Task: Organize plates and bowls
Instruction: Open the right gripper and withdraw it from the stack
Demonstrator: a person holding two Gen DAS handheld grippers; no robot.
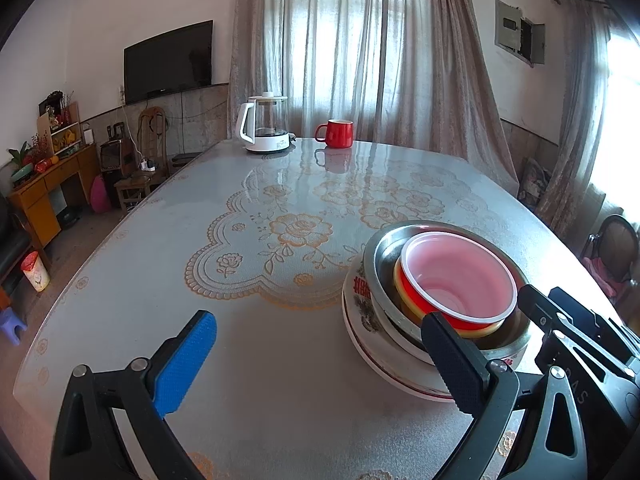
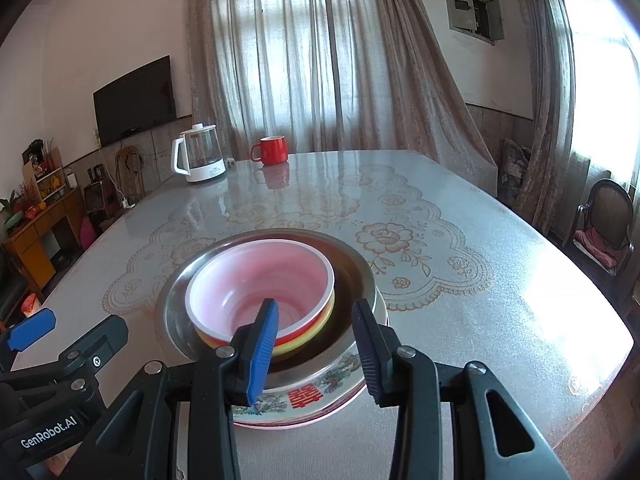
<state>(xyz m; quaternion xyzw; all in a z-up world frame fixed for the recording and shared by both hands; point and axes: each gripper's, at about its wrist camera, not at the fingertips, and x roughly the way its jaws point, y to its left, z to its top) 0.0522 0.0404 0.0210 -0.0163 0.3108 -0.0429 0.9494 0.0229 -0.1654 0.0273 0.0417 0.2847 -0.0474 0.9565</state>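
Yellow bowl mostly hidden under red bowl; plate's far side behind steel basin.

Left tool: jaws wide apart, nothing between the pads; pitched downward.
Right tool: jaws partly parted, pads gripping nothing; pitched downward.
Relative position: left tool at 9 o'clock of the right tool, close alongside.

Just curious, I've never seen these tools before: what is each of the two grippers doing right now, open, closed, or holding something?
Left gripper: open, holding nothing.
Right gripper: open, holding nothing, just in front of the stacked bowls.
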